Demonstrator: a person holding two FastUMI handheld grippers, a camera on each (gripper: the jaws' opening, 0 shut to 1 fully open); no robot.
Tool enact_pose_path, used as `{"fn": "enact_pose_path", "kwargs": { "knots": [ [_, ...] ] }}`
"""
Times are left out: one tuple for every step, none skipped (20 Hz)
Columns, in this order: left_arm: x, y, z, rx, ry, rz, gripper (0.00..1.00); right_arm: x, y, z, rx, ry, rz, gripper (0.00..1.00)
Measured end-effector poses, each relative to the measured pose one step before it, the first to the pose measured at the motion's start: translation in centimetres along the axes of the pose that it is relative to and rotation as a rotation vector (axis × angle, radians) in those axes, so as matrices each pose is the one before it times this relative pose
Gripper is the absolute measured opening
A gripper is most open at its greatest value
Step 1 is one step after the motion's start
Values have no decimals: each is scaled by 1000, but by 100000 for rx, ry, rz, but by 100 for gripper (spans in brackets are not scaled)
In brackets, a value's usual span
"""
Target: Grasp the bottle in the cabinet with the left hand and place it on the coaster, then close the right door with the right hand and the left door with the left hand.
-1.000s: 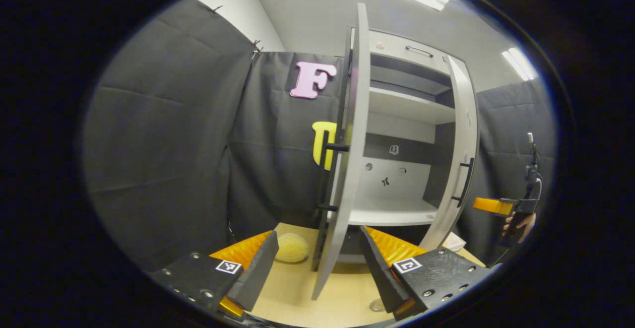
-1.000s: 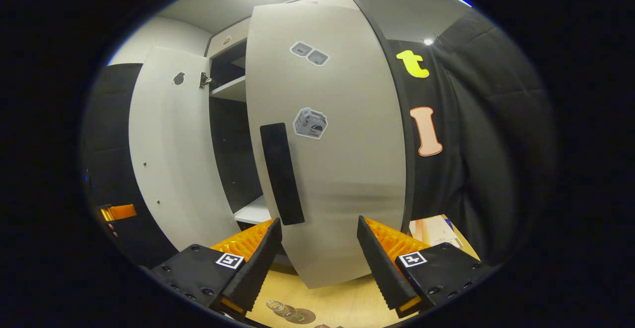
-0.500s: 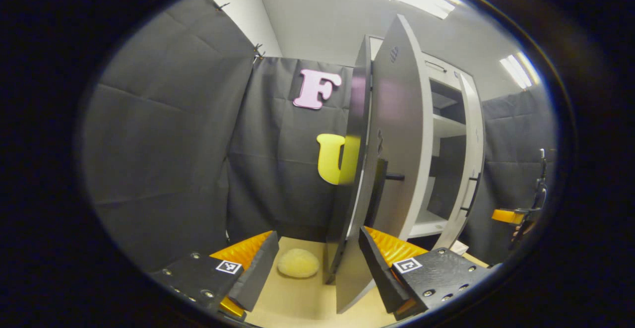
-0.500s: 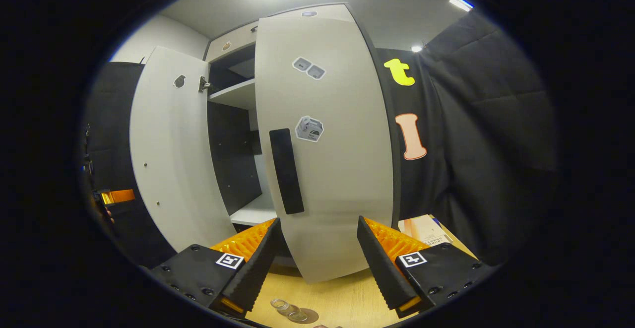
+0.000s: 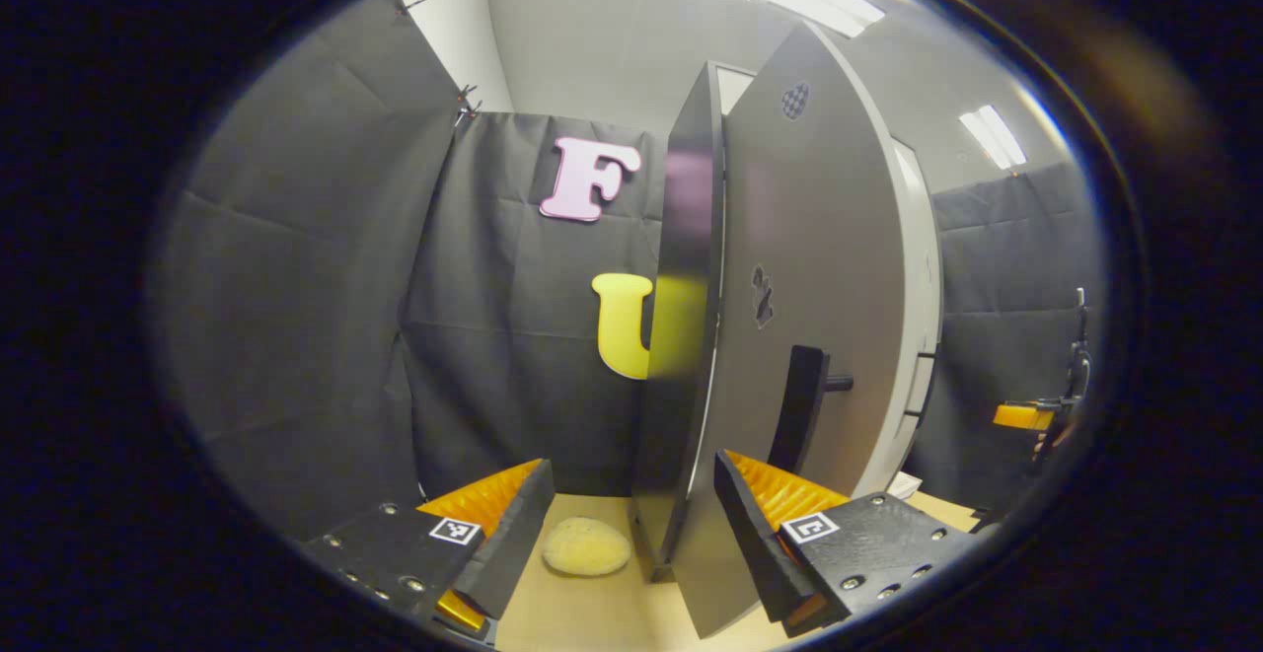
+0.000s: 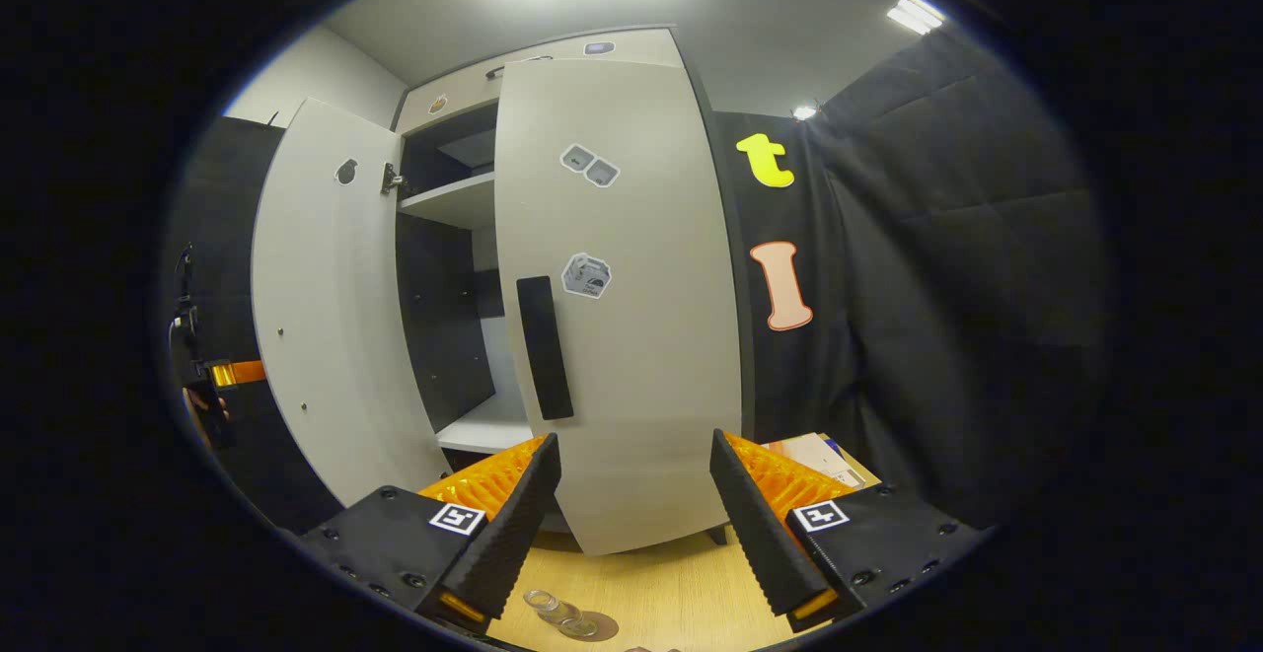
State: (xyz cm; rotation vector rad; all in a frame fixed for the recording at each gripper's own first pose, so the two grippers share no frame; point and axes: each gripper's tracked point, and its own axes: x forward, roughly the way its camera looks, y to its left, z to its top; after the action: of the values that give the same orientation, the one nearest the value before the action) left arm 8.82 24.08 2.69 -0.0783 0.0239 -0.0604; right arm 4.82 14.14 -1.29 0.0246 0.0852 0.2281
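In the left gripper view, a pale round pad lies on the table at 6 o'clock, just left of the cabinet's foot. The left door fills 1 to 4 o'clock, swung partway shut, its handle standing just above the right finger. The left gripper is level, its jaws wide apart and holding nothing; the door's lower edge hangs between the fingers. At 3 o'clock, far off, sits the right gripper with a hand behind it.

The right gripper view has the left door's inner face at 9 o'clock, the right door at centre, nearly closed, and shelves in the gap. The right gripper is level, spread open and empty. The bottle lies low at 6 o'clock on the coaster. Papers rest at 4 o'clock.
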Motion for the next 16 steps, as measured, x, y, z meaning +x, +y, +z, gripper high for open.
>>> {"fn": "enact_pose_path", "kwargs": {
  "knots": [
    [524, -83, 296, 413, -272, -528, 94, -101, -139, -97, 296, 197, -733, 97],
    [448, -91, 70, -30, -250, -759, 94, -201, -188, -18, 120, 171, -717, 98],
    [175, -94, -124, -369, -114, -1100, 94, -256, -247, -213, -20, 130, -834, 98],
    [101, -179, -169, -37, -610, -1171, 94, -108, -106, -49, -36, 142, -825, 98],
    [121, 2, -230, -191, -422, -299, 94, -150, -405, -92, -20, 1, -868, 98],
    [-69, -261, -283, -690, -359, -774, 94, -104, -323, -60, 94, 64, -847, 98],
    [133, -229, -150, -1105, -407, -917, 94, 46, -240, -36, 264, 185, -767, 98],
    [245, -149, -304, -910, -296, -808, 94, 39, -386, -35, 546, 425, -633, 97],
    [105, -122, -215, -410, -136, -650, 94, 113, -118, -112, 784, 444, -97, 97],
    [87, -86, -219, 312, -59, -409, 94, 165, 23, 32, 666, 136, 103, 97],
    [-19, 167, 25, 1036, 55, 264, 94, 177, 5, 104, 323, -81, 7, 98],
    [-7, -130, 229, 454, 189, -137, 94, 24, -156, 123, -20, -64, 118, 98],
    [45, -107, -46, -442, 346, -194, 94, 106, -107, -45, -319, -201, 122, 98],
    [157, -53, -203, -1469, 375, -240, 94, 128, -61, -5, -578, 18, 203, 98],
    [91, 58, -127, -1163, 335, 166, 94, 260, -123, -96, -746, 474, 219, 98],
    [89, 97, 10, -640, 86, 429, 94, 141, -258, -112, -766, 667, 210, 97]
  ]
}}
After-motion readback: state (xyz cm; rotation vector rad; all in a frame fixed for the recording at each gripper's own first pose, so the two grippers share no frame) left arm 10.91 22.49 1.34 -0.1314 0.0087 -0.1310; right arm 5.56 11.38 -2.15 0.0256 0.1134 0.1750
